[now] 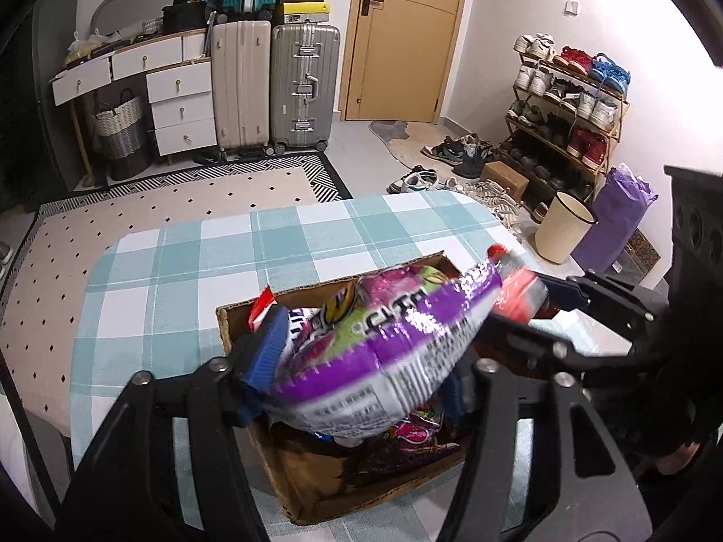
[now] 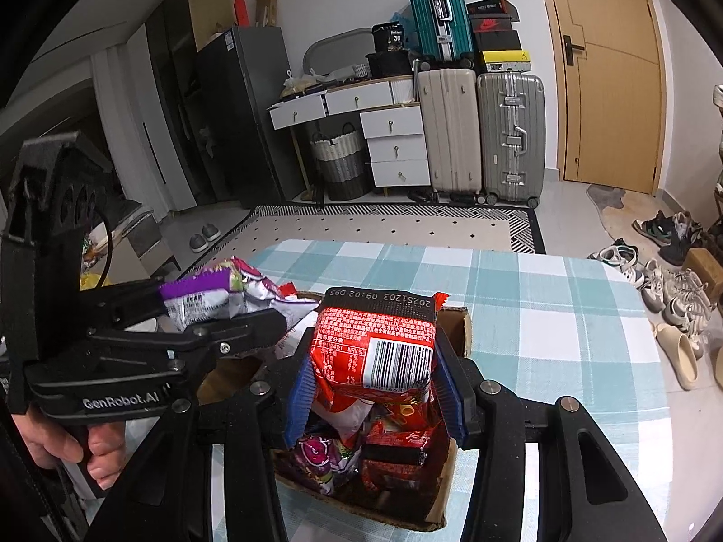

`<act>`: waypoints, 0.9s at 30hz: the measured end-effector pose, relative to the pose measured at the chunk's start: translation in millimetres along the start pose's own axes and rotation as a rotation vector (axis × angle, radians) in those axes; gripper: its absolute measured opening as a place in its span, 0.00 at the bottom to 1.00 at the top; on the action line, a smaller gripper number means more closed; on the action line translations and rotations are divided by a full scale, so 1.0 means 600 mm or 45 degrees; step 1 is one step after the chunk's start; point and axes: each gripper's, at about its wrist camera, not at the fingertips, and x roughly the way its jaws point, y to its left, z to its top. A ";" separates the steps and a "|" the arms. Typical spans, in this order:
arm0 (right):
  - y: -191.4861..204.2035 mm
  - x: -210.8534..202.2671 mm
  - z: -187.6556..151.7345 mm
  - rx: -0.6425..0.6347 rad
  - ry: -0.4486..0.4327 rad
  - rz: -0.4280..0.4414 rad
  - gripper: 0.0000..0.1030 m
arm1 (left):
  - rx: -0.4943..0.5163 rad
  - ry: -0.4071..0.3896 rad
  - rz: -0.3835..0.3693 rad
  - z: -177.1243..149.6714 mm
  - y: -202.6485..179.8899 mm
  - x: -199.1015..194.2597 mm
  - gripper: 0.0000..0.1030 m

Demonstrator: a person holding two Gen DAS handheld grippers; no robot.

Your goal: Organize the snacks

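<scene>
A puffy purple snack bag (image 1: pixel 406 338) sits between the blue pads of my left gripper (image 1: pixel 361 366), which is shut on it above an open cardboard box (image 1: pixel 235 320). The box holds several more snack packets in red and purple. My right gripper (image 2: pixel 375 375) is shut on a red snack packet (image 2: pixel 375 338) with a barcode, held upright over the same box (image 2: pixel 461 320). In the left wrist view the right gripper (image 1: pixel 565 298) reaches in from the right with the red packet (image 1: pixel 519 293). In the right wrist view the left gripper (image 2: pixel 217 307) comes in from the left, and a hand holds its grip.
The box stands on a table with a teal checked cloth (image 1: pixel 180 271). Beyond it lie a patterned rug (image 1: pixel 135 207), white drawers (image 1: pixel 180 104) and suitcases (image 1: pixel 302 86). A shoe rack (image 1: pixel 569 104), loose shoes and a cream bin (image 1: pixel 565 230) are to the right.
</scene>
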 end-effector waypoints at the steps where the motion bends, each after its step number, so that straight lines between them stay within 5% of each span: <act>1: 0.003 0.002 -0.002 -0.022 -0.003 -0.011 0.56 | -0.005 0.000 0.010 0.000 0.002 0.001 0.64; 4: 0.010 -0.006 -0.009 -0.070 -0.050 -0.021 0.76 | -0.029 -0.010 0.000 -0.001 0.011 -0.003 0.74; 27: 0.043 -0.142 -0.020 -0.064 -0.220 -0.069 0.83 | -0.014 -0.142 0.138 -0.036 -0.006 -0.150 0.82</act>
